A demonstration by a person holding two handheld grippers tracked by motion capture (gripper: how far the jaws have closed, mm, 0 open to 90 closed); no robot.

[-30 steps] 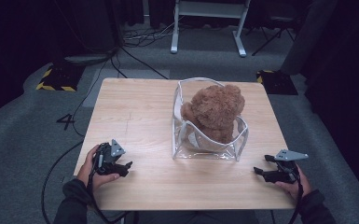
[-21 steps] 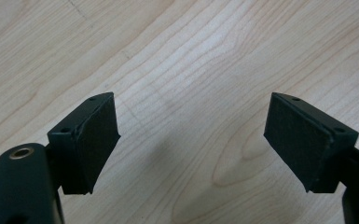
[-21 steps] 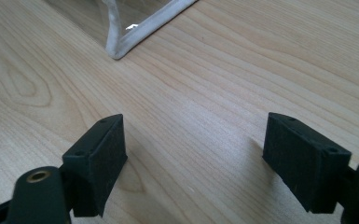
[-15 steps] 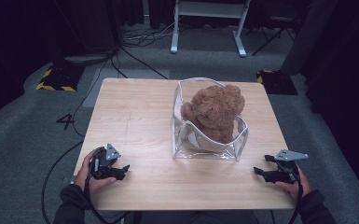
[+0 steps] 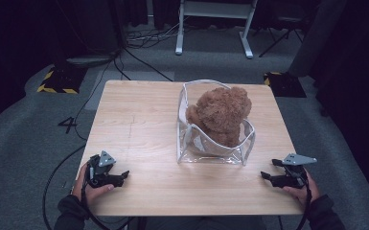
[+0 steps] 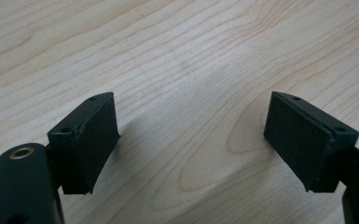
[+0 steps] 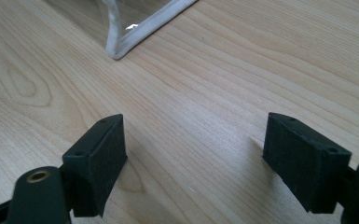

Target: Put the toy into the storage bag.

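Both jaws gape wide and empty: left hand-held gripper (image 5: 106, 171) lower left, right hand-held gripper (image 5: 287, 172) lower right on the worktop (image 5: 139, 120). Centre frame, teddy bear (image 5: 223, 112) sits in its clear bag (image 5: 188, 143). Best approach, I'd say: pinch the rim, not the plush.

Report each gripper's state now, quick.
Left gripper: open, jaws wide apart over bare wooden table, holding nothing.
Right gripper: open, holding nothing, short of the clear bag's corner.

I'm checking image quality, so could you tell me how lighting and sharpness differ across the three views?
High view: table lit, surroundings dark, teddy bear slightly soft. Left gripper view: wood grain crisp, soft jaw shadows. Right gripper view: a small glint on the clear bag edge.
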